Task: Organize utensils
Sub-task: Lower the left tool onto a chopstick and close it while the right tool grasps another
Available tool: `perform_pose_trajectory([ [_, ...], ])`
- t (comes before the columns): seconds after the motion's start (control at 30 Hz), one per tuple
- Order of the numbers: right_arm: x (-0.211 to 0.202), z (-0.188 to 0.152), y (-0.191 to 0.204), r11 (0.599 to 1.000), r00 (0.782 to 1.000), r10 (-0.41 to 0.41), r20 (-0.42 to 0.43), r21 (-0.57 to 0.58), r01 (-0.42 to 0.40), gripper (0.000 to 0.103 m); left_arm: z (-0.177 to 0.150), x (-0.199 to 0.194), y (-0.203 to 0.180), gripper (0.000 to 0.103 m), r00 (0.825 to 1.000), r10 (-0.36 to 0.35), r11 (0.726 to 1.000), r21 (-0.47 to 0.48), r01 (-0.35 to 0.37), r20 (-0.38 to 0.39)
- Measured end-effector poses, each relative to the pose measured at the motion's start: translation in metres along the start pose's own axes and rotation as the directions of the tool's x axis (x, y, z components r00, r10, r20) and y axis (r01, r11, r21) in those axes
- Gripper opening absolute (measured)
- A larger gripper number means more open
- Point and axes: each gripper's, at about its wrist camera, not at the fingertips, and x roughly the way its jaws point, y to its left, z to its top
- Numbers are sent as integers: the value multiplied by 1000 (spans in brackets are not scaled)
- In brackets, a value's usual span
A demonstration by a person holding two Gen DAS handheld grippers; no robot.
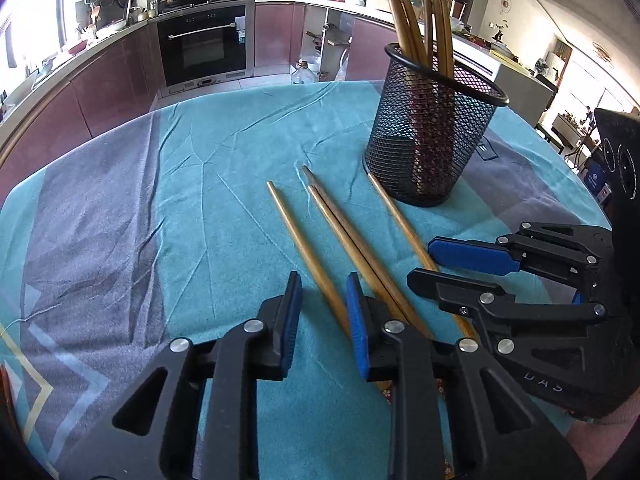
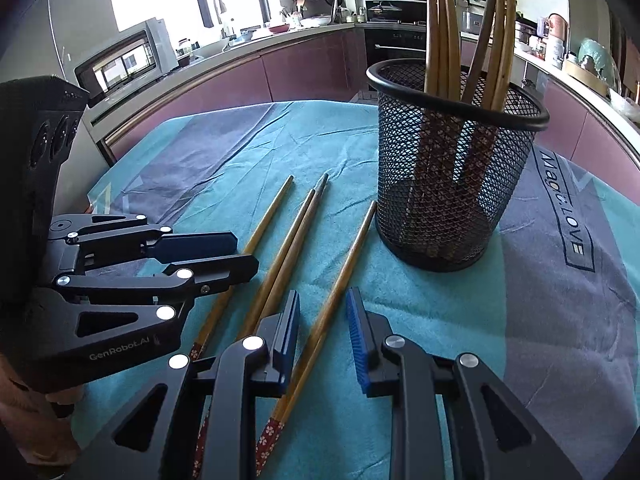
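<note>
Left wrist view: left gripper (image 1: 322,312) released, jaws apart, hovering low over the teal towel (image 1: 224,184) that covers the counter; nothing between its blue pads (image 1: 294,316). Four loose chopsticks lie flat on the towel, tips pointing away: a single one (image 1: 304,256) running in between the jaws, a touching pair (image 1: 352,248) passing under the right-hand finger, and a fourth chopstick (image 1: 404,228) whose far tip sits just beside the base of the black mesh holder (image 1: 432,136). The holder stands upright, far right on the towel, with more chopsticks (image 1: 424,12) standing inside. Right gripper (image 1: 460,268) enters from the right, jaws apart, over the fourth chopstick, not clamping it. Right wrist view: right gripper (image 2: 324,336) released, jaws apart, straddling the fourth chopstick (image 2: 344,264), pads not touching it as far as visible. The pair (image 2: 288,248) lies just left of it, the single one (image 2: 256,236) further left, partly under the left gripper (image 2: 224,256), which is also parted and empty. Red floral handle ends (image 2: 272,436) show near the bottom. Mesh holder (image 2: 452,184) upright, ahead and to the right, standing chopsticks (image 2: 440,32) inside.
</note>
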Motion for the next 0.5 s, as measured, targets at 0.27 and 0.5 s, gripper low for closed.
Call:
perform_pose_trajectory([
  [0.27, 4, 4, -5, 999, 1000, 5, 3, 41, -5, 6, -1, 0, 1, 9, 1000, 1, 998, -57, -1, 12],
  [0.5, -6, 1, -9, 997, 999, 48, 22, 53, -49, 5, -3, -7, 4, 8, 1000, -10, 997, -77, 12, 21],
])
